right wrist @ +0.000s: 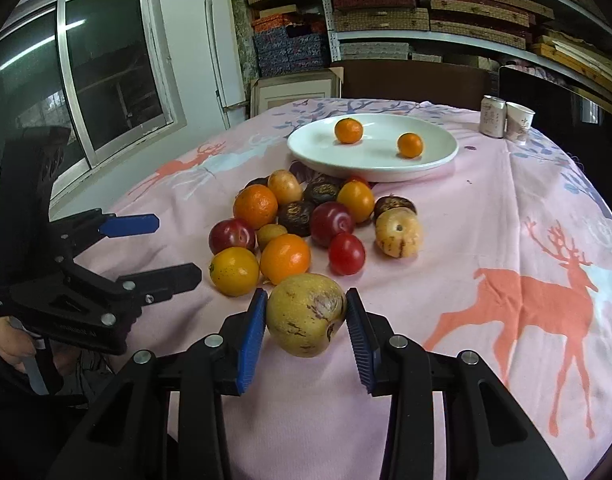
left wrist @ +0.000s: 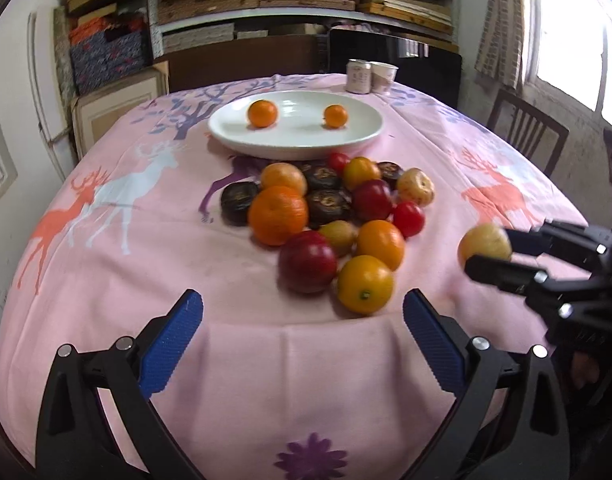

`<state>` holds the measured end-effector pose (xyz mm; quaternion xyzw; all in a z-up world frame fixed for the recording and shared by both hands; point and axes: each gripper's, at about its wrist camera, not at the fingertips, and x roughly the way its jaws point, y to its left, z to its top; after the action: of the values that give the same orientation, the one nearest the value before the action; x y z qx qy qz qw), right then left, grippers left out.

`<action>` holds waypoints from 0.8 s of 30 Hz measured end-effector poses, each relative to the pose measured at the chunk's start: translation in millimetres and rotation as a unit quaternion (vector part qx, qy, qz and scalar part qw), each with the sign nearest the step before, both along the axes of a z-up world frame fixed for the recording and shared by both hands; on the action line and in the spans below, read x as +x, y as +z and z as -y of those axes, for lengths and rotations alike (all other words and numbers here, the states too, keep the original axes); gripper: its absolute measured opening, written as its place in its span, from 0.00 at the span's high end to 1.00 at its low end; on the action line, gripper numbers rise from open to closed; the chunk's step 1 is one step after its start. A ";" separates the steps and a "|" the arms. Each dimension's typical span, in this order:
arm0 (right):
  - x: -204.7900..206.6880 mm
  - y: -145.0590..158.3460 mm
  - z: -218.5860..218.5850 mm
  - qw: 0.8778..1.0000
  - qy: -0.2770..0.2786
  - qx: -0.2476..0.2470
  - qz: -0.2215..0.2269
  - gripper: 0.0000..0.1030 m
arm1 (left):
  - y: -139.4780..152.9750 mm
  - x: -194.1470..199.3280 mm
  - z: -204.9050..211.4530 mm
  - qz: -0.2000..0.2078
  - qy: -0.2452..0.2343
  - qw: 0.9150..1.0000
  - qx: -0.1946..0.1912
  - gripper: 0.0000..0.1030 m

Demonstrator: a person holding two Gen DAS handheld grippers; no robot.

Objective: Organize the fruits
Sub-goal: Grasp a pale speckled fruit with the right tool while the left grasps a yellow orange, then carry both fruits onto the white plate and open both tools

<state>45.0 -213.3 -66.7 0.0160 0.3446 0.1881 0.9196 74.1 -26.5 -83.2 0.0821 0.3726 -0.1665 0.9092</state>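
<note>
Left hand-held gripper (left wrist: 302, 344) spread wide; right hand-held gripper (left wrist: 491, 250) clamps yellow fruit (left wrist: 483, 245).

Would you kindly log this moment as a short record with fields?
left tool: open, empty, low over the tablecloth before the fruit pile
right tool: shut on yellow-brown fruit
white plate: two small oranges, one left, one right, apart
fruit pile: on cloth, near side of plate
can and paper cup: far corner
</note>
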 end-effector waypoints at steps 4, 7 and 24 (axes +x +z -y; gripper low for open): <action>-8.5 3.6 18.3 1.000 -0.020 0.003 0.004 0.61 | -4.2 -1.5 23.5 0.005 -0.017 1.000 0.013 0.05; -13.0 2.5 25.8 1.000 -0.026 0.005 0.005 0.61 | -8.6 3.7 31.7 0.004 -0.004 1.000 0.011 0.07; -21.5 -0.5 34.0 0.999 -0.027 0.017 0.007 0.61 | -26.0 8.5 43.0 -0.016 0.009 0.999 0.038 0.61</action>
<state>23.4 -247.3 -67.2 0.0399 0.3346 0.1689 0.9262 82.5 -69.5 -109.2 0.1104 0.3942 -0.1452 0.9008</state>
